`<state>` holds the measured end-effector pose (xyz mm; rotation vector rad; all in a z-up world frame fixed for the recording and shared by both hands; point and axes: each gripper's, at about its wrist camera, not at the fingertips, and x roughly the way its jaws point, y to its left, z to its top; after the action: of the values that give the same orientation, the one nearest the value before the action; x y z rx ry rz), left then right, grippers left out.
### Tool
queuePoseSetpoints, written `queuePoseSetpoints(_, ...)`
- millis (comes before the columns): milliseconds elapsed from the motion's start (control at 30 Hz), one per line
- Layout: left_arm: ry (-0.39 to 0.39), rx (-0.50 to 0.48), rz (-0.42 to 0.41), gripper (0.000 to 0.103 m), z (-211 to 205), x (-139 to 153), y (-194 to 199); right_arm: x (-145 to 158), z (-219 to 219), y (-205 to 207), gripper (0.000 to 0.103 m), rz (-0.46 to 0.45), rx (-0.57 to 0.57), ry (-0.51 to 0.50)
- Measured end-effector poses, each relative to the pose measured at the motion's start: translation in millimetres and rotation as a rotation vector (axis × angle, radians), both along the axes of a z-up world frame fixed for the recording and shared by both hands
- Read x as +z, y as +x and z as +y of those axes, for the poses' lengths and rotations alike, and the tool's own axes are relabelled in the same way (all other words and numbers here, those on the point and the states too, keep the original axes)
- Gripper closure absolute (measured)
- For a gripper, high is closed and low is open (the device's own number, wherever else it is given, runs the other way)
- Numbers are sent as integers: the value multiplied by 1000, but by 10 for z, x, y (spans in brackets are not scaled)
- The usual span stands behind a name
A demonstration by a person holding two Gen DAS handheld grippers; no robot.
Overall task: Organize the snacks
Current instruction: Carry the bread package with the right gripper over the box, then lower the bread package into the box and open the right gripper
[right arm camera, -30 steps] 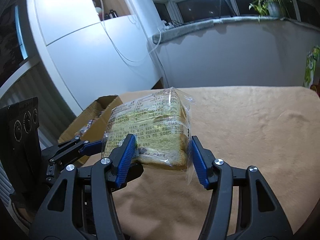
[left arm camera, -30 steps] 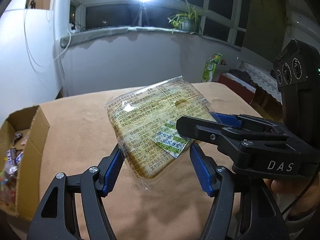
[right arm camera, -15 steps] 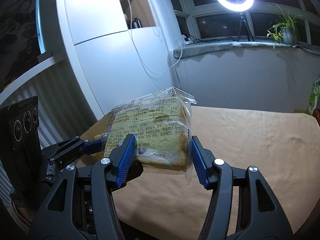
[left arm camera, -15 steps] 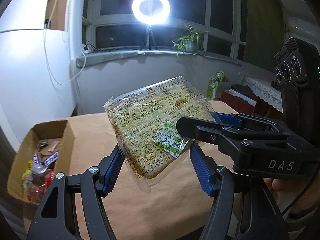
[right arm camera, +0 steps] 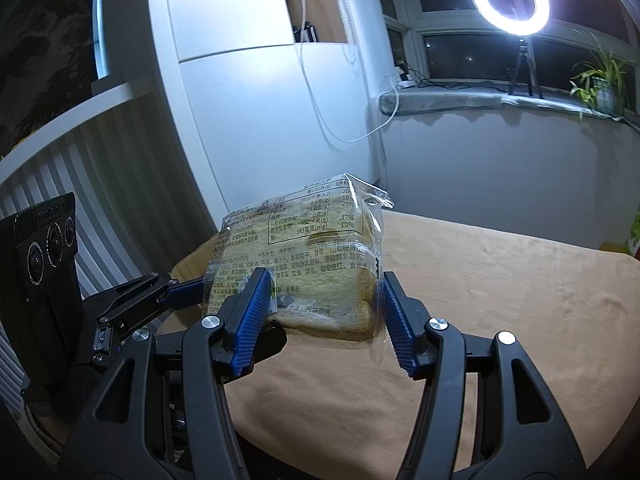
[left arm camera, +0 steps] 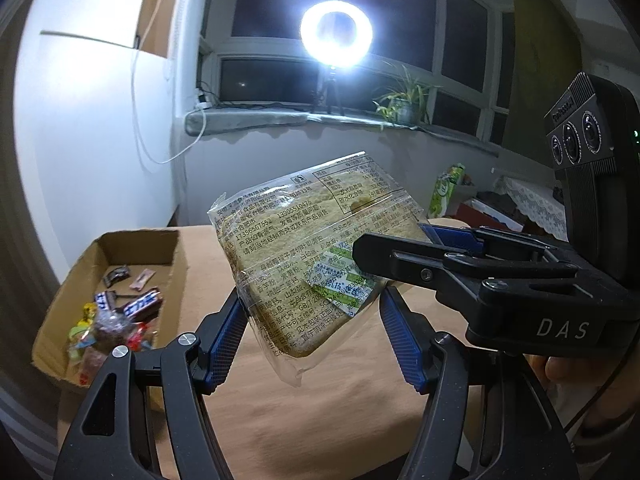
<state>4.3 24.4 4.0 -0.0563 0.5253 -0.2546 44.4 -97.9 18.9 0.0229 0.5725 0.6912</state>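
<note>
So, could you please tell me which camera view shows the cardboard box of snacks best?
The left wrist view: the cardboard box sits open at left, its wrapped snacks visible inside. The right wrist view shows only a sliver of it behind the bread packet.

The room was dimly lit, with dark window panes (left arm camera: 280,76) behind a single ring lamp (left arm camera: 337,33) that was blown out to pure white and ringed by a hazy glow. Small glints were thrown onto the clear wrapper of the bread packet (left arm camera: 312,256), though its print stayed legible. Straight lines were bent strongly toward the edges by the fisheye lens, and the corners were darkened to black. The table cloth (right arm camera: 500,300) was rendered softly, with slight smear near the bottom.
</note>
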Motion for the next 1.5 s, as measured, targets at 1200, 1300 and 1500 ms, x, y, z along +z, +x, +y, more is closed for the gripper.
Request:
queuePoseSetpoints(1200,0,271,53,31,1646,-133,557,-391,2078,1325,30,51,227,-66)
queuePoseSetpoints(1300,41,335,130,22,1747,-353,732,-619,1969,1378,30,93,174,-90)
queuePoseSetpoints(1500,-54,430,155,22,1911,-609,220,-735,1645,1026,30,68,144,-72)
